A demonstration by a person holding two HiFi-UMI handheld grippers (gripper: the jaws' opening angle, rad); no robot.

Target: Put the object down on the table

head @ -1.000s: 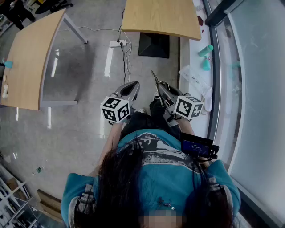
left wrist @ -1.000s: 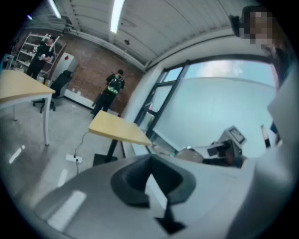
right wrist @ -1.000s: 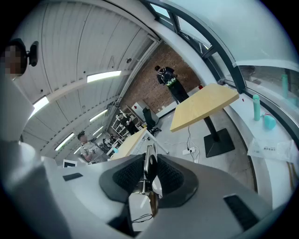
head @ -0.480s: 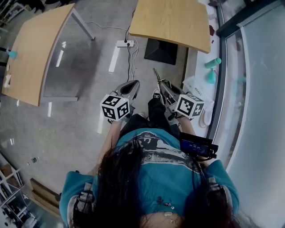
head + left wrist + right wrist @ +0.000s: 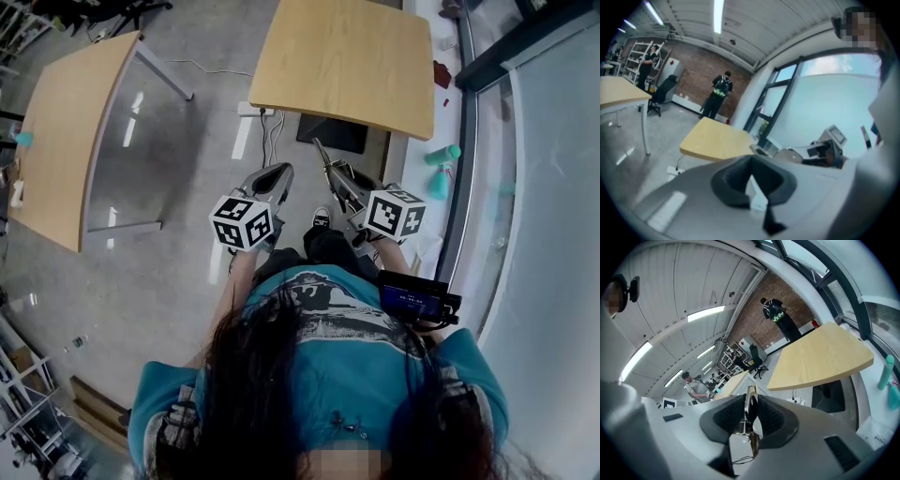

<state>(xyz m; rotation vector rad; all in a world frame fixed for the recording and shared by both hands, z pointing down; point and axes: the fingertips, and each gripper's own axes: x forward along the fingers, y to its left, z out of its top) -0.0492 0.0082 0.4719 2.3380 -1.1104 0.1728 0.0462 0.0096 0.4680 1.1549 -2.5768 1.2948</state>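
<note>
Closer now, the table (image 5: 347, 56) lies at 12 o'clock, just ahead of both jaws. The right hand-held gripper (image 5: 342, 187) clamps a thin metal tool (image 5: 325, 157) pointing toward 11 o'clock, above the floor. The left hand-held gripper (image 5: 272, 178) is closed and empty.

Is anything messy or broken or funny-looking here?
Nothing looks spilled or broken. The one odd thing is the thin metal tool pinched in the right gripper. It pokes out past the jaws in mid-air, over the floor and not over the wooden table. The left gripper holds nothing.
</note>
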